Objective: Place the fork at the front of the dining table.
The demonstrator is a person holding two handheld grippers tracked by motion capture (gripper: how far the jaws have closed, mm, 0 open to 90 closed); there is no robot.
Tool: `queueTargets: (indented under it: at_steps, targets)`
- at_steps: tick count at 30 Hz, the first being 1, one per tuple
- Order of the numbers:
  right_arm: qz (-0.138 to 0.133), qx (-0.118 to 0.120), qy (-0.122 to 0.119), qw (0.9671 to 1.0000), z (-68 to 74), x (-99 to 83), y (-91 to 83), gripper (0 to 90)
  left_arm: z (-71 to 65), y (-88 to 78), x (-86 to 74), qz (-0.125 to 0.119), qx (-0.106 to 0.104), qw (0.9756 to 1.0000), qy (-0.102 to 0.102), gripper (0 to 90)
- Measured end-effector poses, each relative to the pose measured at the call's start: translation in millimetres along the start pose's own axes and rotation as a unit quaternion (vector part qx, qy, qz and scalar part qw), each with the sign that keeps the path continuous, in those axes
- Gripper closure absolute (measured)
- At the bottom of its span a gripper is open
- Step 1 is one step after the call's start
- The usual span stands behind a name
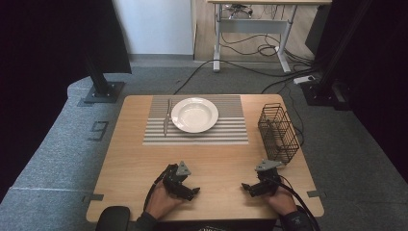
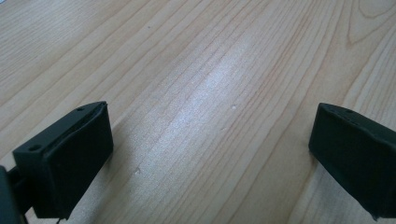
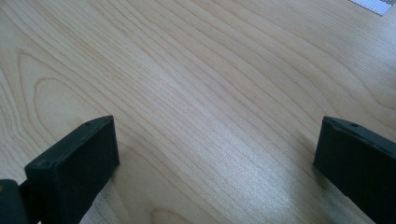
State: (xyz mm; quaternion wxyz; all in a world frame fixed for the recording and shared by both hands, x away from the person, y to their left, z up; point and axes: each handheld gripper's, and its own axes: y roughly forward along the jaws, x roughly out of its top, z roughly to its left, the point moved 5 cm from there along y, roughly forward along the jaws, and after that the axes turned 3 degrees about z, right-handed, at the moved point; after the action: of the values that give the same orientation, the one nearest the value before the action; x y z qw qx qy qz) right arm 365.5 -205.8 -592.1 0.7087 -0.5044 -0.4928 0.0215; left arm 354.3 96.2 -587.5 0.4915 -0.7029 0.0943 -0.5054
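Note:
A white plate point(image 1: 195, 114) rests on a grey striped placemat point(image 1: 226, 130) at the far middle of the wooden table point(image 1: 125, 159). Left of the plate, on the mat, lies a silver knife point(image 1: 166, 118). A black wire basket point(image 1: 278, 132) stands at the right edge. My left gripper point(image 1: 191, 191) sits low over the table's near edge, open, with bare wood between its jaws point(image 2: 212, 140). To its right, my right gripper point(image 1: 248, 188) is held the same way, open over bare wood point(image 3: 217, 149).
Grey carpet surrounds the table. A desk frame point(image 1: 252, 29) and loose cables point(image 1: 269, 53) lie beyond it. Black stand posts point(image 1: 98, 79) rise at the far left and far right. A corner of the placemat point(image 3: 373, 4) edges into the right gripper view.

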Motion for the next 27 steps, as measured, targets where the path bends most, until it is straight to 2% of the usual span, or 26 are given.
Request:
queueTargets:
  at_steps: [18, 20, 27]
  targets:
    - [0.000, -0.001, 0.002, 1.0000, 0.2, 0.0, 0.1, 0.0, 0.8, 0.1, 2.0, 0.001, -0.002, 1.0000, -0.002, 0.6]
    - [0.000, -0.001, 0.002, 1.0000, 0.2, 0.0, 0.1, 0.0, -0.8, -0.1, 4.3, 0.002, -0.011, 0.9999, -0.002, 1.3]
    - [0.000, -0.001, 0.002, 1.0000, 0.2, 0.1, 0.1, 0.0, -4.3, -2.5, 12.6, 0.002, -0.012, 0.9999, 0.007, 2.4]
